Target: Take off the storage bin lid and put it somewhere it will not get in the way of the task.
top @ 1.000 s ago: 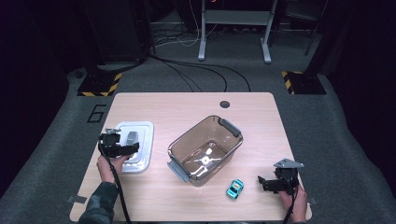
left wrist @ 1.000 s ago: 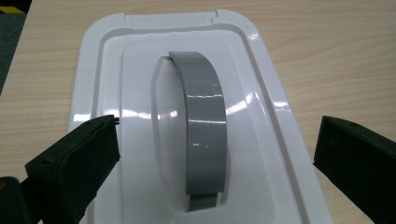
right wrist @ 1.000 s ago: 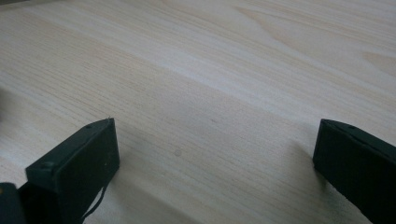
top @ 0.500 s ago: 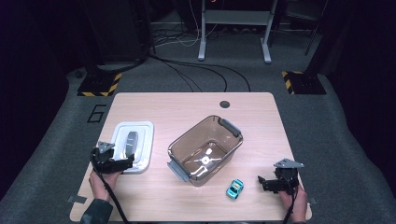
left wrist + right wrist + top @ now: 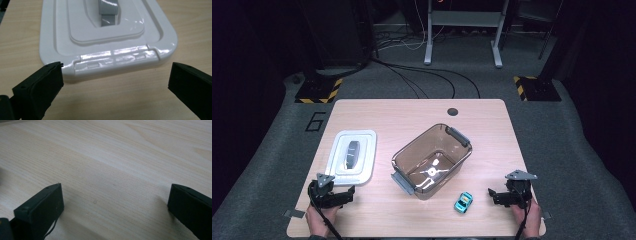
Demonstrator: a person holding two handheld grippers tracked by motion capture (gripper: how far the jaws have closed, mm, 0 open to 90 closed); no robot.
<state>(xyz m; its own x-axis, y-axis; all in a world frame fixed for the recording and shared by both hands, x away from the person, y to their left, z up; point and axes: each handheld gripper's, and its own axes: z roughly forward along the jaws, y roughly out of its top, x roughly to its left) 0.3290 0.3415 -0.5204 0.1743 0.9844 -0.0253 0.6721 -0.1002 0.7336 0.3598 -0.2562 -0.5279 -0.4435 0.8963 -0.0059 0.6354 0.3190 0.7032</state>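
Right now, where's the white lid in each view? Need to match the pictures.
High view: white lid lies flat on the table's left side, left of the clear bin, just beyond the left gripper.
Left gripper view: lid across the upper frame, its near edge just ahead of the open fingers.
Right gripper view: bare tabletop between open fingers.
Shared landmark: the lid's grey handle.

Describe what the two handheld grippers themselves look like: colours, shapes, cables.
Both are black. The left gripper and the right gripper each carry a grey three-cornered plate on top and trail a thin black cable back past the hand. In the gripper views each shows two blocky, flat-faced matte black jaws. No sleeves are visible.
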